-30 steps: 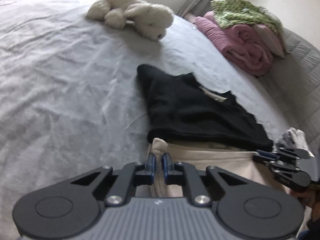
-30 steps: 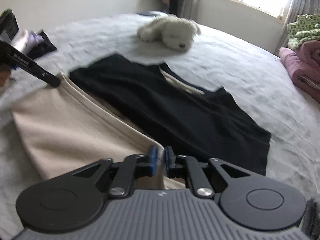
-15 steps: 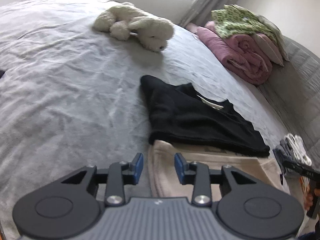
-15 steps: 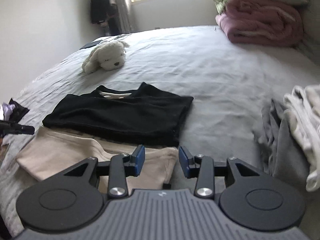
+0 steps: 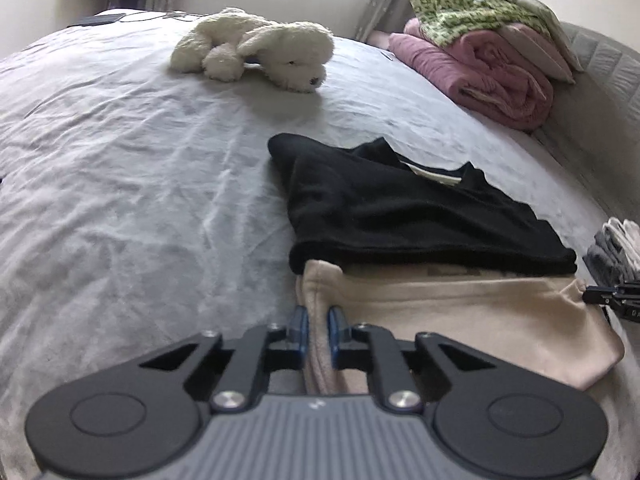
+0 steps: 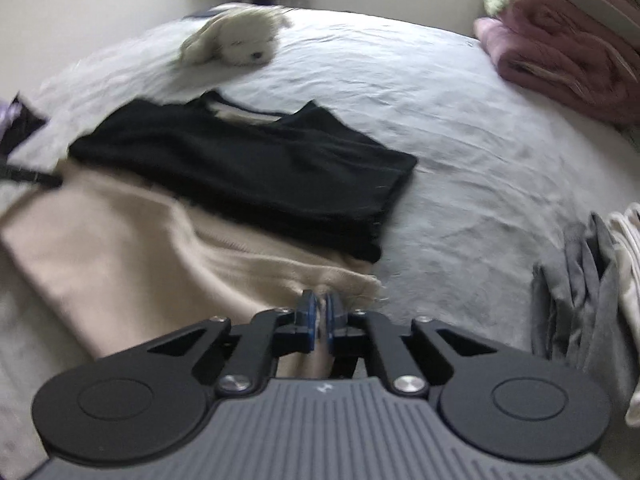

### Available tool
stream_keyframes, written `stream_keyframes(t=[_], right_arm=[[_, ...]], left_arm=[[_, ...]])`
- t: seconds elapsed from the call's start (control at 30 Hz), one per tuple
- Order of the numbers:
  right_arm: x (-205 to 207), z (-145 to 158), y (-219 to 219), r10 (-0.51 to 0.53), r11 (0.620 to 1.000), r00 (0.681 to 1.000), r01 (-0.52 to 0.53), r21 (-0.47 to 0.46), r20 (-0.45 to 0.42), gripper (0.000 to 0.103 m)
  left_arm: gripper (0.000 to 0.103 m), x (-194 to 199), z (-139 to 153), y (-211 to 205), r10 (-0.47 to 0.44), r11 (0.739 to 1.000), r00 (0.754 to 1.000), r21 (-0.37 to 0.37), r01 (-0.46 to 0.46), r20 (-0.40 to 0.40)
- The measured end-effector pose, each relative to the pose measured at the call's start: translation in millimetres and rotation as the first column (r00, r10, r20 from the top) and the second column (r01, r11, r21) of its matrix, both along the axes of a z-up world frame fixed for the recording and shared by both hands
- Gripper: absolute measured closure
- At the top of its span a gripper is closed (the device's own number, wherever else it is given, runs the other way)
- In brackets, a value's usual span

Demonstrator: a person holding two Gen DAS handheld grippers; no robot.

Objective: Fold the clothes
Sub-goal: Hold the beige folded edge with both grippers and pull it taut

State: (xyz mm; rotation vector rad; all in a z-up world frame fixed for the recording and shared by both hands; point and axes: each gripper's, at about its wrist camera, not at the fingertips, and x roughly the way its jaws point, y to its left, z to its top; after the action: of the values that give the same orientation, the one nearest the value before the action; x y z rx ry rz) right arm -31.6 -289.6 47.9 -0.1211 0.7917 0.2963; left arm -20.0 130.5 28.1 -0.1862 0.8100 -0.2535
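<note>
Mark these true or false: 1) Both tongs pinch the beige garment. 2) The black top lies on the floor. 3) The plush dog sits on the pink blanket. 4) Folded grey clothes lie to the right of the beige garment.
1) True: the left tongs and right tongs each pinch the beige garment, the left closing.
2) False: the black top lies on the bed.
3) False: the plush dog lies on the bed, apart from the pink blanket.
4) True: the grey clothes lie there.
</note>
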Motion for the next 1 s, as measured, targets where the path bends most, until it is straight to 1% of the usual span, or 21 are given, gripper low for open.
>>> stream_keyframes(t=[0.13, 0.3, 0.37, 0.43, 0.47, 0.5, 0.53, 0.57, 0.6, 0.67, 0.7, 0.73, 0.77, 0.8, 0.83, 0.87, 0.9, 0.93, 1.0], right_arm=[[-5, 9, -8, -0.064, 0.996, 0.998, 0.063, 0.061, 0.024, 0.099], [-1, 6, -8, -0.08, 0.995, 0.997, 0.08, 0.064, -0.007, 0.099], [-1, 8, -10, -0.075, 0.994, 0.997, 0.075, 0.075, -0.011, 0.099], [-1, 10, -13, -0.07, 0.993, 0.997, 0.071, 0.091, -0.008, 0.096], [0, 11, -14, -0.082, 0.993, 0.997, 0.082, 0.089, 0.001, 0.084], [1, 12, -15, -0.1, 0.992, 0.995, 0.099, 0.08, 0.01, 0.079], [2, 12, -15, -0.109, 0.992, 0.994, 0.108, 0.069, 0.019, 0.066], [5, 11, -16, -0.115, 0.991, 0.993, 0.113, 0.073, 0.02, 0.064], [7, 10, -18, -0.12, 0.989, 0.993, 0.118, 0.084, 0.017, 0.064], [13, 7, -21, -0.123, 0.985, 0.992, 0.124, 0.119, -0.017, 0.065], [16, 4, -20, -0.121, 0.986, 0.992, 0.124, 0.114, -0.037, 0.065], [17, 1, -18, -0.113, 0.988, 0.992, 0.118, 0.095, -0.049, 0.068], [18, -2, -14, -0.105, 0.991, 0.993, 0.109, 0.075, -0.057, 0.082], [17, -2, -12, -0.098, 0.992, 0.994, 0.101, 0.069, -0.054, 0.088], [14, 0, -11, -0.099, 0.992, 0.994, 0.101, 0.07, -0.037, 0.091], [11, 5, -12, -0.106, 0.991, 0.994, 0.107, 0.083, -0.016, 0.093], [8, 8, -15, -0.119, 0.987, 0.993, 0.119, 0.109, -0.004, 0.093], [5, 11, -19, -0.138, 0.981, 0.99, 0.137, 0.139, 0.002, 0.094], [2, 15, -27, -0.169, 0.972, 0.986, 0.166, 0.164, 0.007, 0.094]], left_arm=[[0.094, -3, 5, 4, 0.011, 0.999, 1.0, -0.033, -0.01, 0.014], [0.094, 1, -1, 10, 0.042, 0.996, 0.999, -0.077, -0.043, -0.017], [0.094, 1, -3, 10, 0.042, 0.996, 0.999, -0.075, -0.043, -0.019], [0.094, 2, -3, 9, 0.036, 0.997, 0.999, -0.072, -0.037, -0.022], [0.094, 2, -3, 9, 0.033, 0.997, 0.999, -0.07, -0.035, -0.023], [0.093, 3, -3, 9, 0.03, 0.997, 0.999, -0.068, -0.032, -0.025], [0.092, 3, -3, 10, 0.03, 0.997, 0.999, -0.077, -0.032, -0.028], [0.091, 4, -2, 11, 0.031, 0.996, 0.999, -0.086, -0.033, -0.032], [0.087, 5, -2, 12, 0.031, 0.995, 0.999, -0.095, -0.034, -0.035], [0.069, 6, -2, 14, 0.03, 0.993, 0.999, -0.115, -0.035, -0.04], [0.068, 7, -2, 15, 0.029, 0.991, 0.999, -0.127, -0.034, -0.042], [0.069, 7, -3, 16, 0.027, 0.99, 0.999, -0.139, -0.033, -0.043], [0.071, 8, -5, 14, 0.027, 0.991, 0.999, -0.129, -0.033, -0.042], [0.078, 8, -4, 11, 0.023, 0.994, 0.999, -0.102, -0.026, -0.033], [0.094, 8, -4, 8, 0.018, 0.997, 1.0, -0.073, -0.02, -0.024], [0.094, 7, -4, 5, 0.013, 0.999, 1.0, -0.045, -0.013, -0.016], [0.094, 5, -1, 5, 0.015, 0.999, 1.0, -0.048, -0.015, -0.004], [0.095, 3, 2, 8, 0.018, 0.998, 1.0, -0.066, -0.018, 0.007], [0.095, -1, 8, 16, 0.034, 0.992, 0.999, -0.119, -0.031, 0.019]])
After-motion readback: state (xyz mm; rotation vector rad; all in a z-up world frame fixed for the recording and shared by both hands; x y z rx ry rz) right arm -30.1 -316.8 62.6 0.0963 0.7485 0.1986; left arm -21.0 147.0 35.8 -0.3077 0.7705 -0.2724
